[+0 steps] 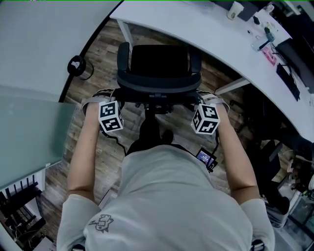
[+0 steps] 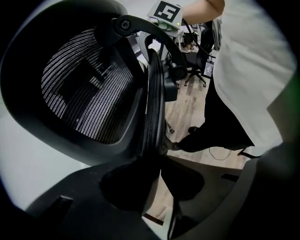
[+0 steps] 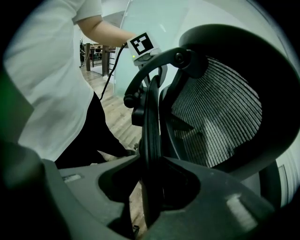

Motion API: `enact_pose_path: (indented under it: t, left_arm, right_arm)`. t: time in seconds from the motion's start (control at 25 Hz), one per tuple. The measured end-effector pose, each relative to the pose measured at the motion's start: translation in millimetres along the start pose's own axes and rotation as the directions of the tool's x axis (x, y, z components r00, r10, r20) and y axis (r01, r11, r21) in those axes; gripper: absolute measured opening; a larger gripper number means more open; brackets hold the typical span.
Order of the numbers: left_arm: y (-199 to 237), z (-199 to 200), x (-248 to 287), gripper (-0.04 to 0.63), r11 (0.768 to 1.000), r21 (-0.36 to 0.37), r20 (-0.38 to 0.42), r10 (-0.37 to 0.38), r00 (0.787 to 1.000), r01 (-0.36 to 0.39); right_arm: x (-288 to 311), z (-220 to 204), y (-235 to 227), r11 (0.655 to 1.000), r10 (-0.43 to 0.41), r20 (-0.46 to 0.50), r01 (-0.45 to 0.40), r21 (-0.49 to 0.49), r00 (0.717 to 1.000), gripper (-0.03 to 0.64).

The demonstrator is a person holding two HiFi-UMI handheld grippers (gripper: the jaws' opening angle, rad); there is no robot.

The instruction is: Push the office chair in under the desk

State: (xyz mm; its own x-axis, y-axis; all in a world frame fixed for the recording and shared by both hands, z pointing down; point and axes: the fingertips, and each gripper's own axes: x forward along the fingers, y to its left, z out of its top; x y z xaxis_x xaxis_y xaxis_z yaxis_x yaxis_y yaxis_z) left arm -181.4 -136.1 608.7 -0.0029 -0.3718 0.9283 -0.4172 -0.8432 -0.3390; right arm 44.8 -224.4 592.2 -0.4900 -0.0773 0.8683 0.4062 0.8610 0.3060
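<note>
The black office chair (image 1: 157, 68) stands in front of me with its seat toward the curved white desk (image 1: 206, 29). The seat's front lies near the desk's edge. My left gripper (image 1: 114, 98) is at the left edge of the mesh backrest (image 2: 84, 89), and my right gripper (image 1: 202, 100) is at the right edge. In the left gripper view the backrest's dark rim (image 2: 152, 108) runs down into the left gripper (image 2: 157, 173), pinched by the jaws. In the right gripper view the rim (image 3: 151, 122) is clamped the same way by the right gripper (image 3: 152, 183).
A frosted glass partition (image 1: 29, 73) with a round black fitting (image 1: 76, 65) bounds the left side. White desk legs (image 1: 125, 32) stand beside the chair. A cup (image 1: 235, 10) and a keyboard (image 1: 289, 78) lie on the desk. Another chair (image 2: 194, 61) stands behind on the wood floor.
</note>
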Motion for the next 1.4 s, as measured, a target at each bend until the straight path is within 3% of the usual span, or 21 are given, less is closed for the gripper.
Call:
enact_pose_path:
  t: [0.64, 1.04, 1.4]
  left_arm:
    - [141, 74, 66, 0.130, 0.982, 0.181, 0.044, -0.057, 0.997, 0.048]
    - [268, 118, 114, 0.127, 0.943, 0.324, 0.088, -0.116, 0.989, 0.081]
    - [316, 138, 141, 0.126, 0.913, 0.404, 0.126, -0.118, 0.985, 0.058]
  right_arm:
    - [4, -80, -99, 0.984, -0.066, -0.045, 0.073, 0.165, 0.997, 0.114]
    - [13, -128, -199, 0.949, -0.090, -0.102, 0.116, 0.292, 0.991, 0.114]
    - [23, -147, -231, 0.922, -0.133, -0.143, 0.175, 0.346, 0.981, 0.114]
